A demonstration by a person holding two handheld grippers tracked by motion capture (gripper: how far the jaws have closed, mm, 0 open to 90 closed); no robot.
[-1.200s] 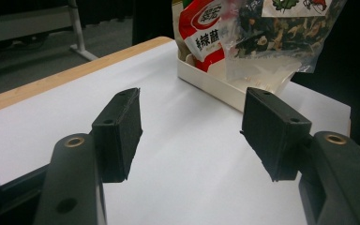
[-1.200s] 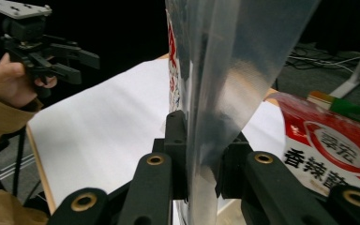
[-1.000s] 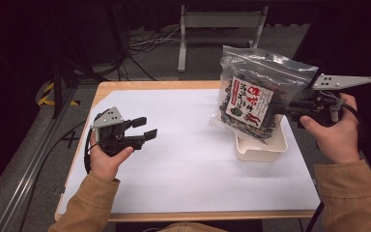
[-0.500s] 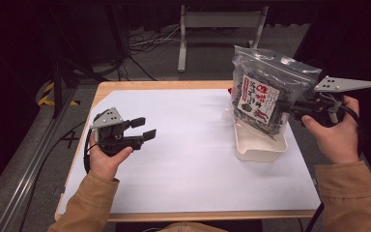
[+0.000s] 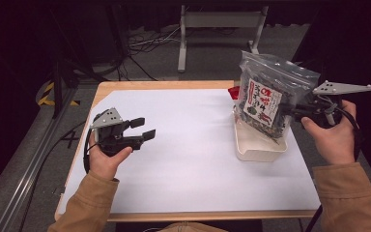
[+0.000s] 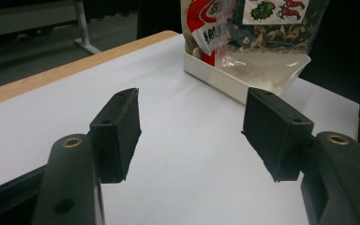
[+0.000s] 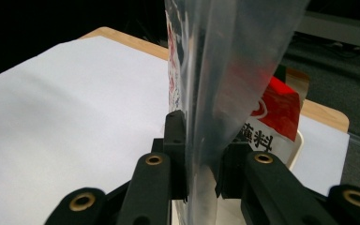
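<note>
On the left, our left gripper [image 5: 145, 129] hovers low over the white surface [image 5: 183, 164], its fingers [image 6: 117, 133] apart with nothing between them, pointing across toward the tray. It sits well apart from the work, so the coming move does not belong to it.

Toward the right, the white tray [image 5: 258, 150] rests on the surface with a red packet [image 5: 234, 92] standing at its far end. The clear bag of dried mix [image 5: 265, 99] hangs upright above it, long axis close to vertical, its lower corner dipping into the tray.

On the right, our right gripper [image 5: 297, 112] holds the bag by its side edge; in the right gripper view the fingers [image 7: 176, 140] are clamped on the plastic film. The relation that matters: the bag's bottom lies down and to the left of those fingers, directly over the tray, so lowering should seat it inside.

Compared with a second ago, the bag has swung from a tilt to nearly upright and come down toward the tray. The left gripper has not shifted.
</note>
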